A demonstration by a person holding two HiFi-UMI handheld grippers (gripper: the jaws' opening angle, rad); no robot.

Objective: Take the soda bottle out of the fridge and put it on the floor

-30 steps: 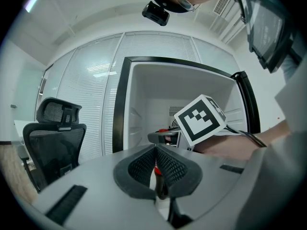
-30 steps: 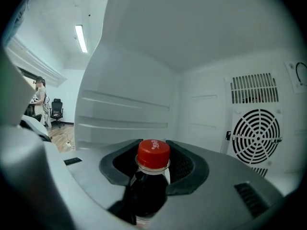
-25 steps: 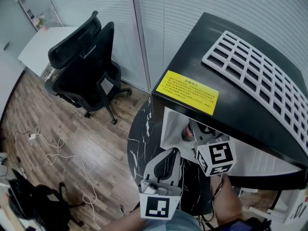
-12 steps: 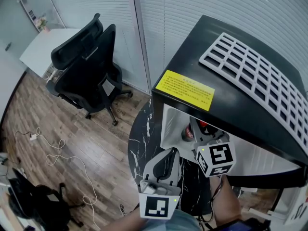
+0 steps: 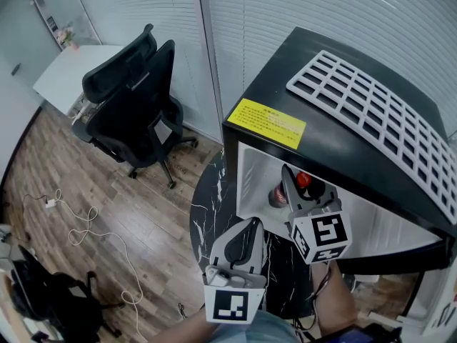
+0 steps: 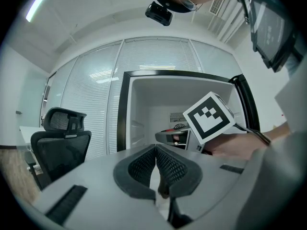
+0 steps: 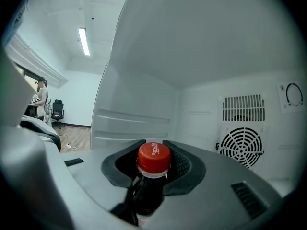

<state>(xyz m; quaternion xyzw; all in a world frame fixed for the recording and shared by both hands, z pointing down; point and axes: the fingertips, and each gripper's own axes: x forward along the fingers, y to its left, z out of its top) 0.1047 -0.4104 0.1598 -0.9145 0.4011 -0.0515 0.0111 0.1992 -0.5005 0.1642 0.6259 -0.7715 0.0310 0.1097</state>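
Cool, even light is cast from overhead; a strip lamp (image 7: 84, 41) is seen glowing in the right gripper view. Both gripper views are bent by fisheye distortion and ringed in black. Near surfaces there are rendered soft; the fridge (image 5: 335, 145) interior is brightly lit.

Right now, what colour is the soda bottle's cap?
Red; the cap shows best in the right gripper view.
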